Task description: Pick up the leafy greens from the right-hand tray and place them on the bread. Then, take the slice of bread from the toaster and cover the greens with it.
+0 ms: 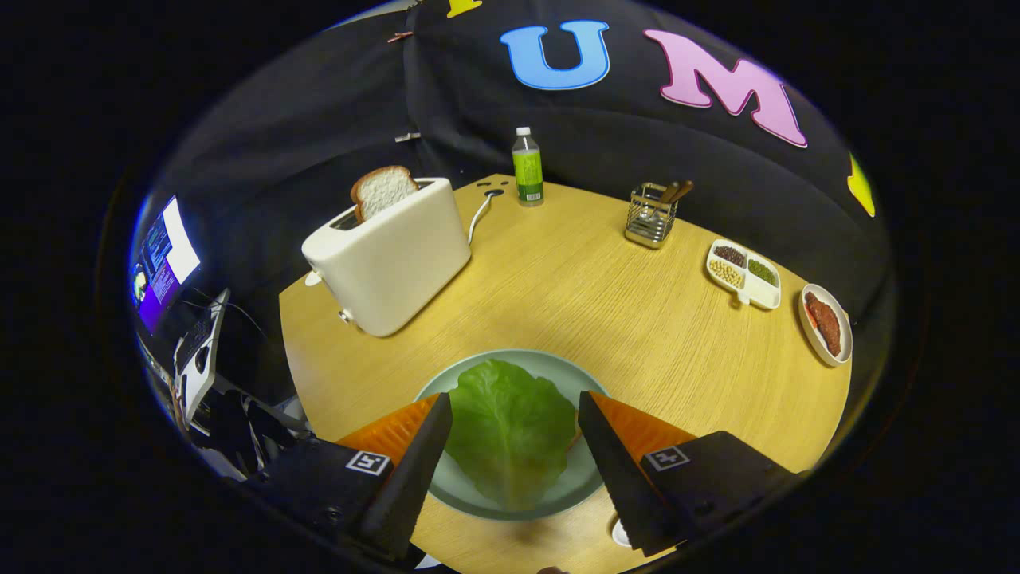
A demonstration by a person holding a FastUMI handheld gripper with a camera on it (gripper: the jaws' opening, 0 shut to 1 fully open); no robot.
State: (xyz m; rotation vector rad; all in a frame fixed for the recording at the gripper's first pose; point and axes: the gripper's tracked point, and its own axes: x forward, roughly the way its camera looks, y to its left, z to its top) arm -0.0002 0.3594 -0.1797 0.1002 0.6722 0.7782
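- The gripper (514, 402) hangs over a pale green plate (575, 478) at the near edge of the round wooden table (574, 295), its two fingers spread wide apart and pinching nothing
- A large lettuce leaf (510, 426) lies flat on the plate, in the gap between the fingers; neither finger clearly touches it
- A thin brown edge shows at the leaf's right side, just beside the right finger; whether it is the bread under the greens I cannot tell
- A cream toaster (394, 267) stands beyond the fingers to the left, with a slice of bread (382, 190) standing upright out of its slot, well apart from the plate
- A white cord (478, 214) runs from behind the toaster toward the far edge of the table
- A small bottle with a green label (527, 167) stands at the far edge, near the cord
- A wire holder (649, 214) with wooden-handled utensils sits to the right of the bottle
- A white divided dish (743, 273) of beans and grains lies further right, and just beside it an oval dish (825, 323) with reddish-brown slices
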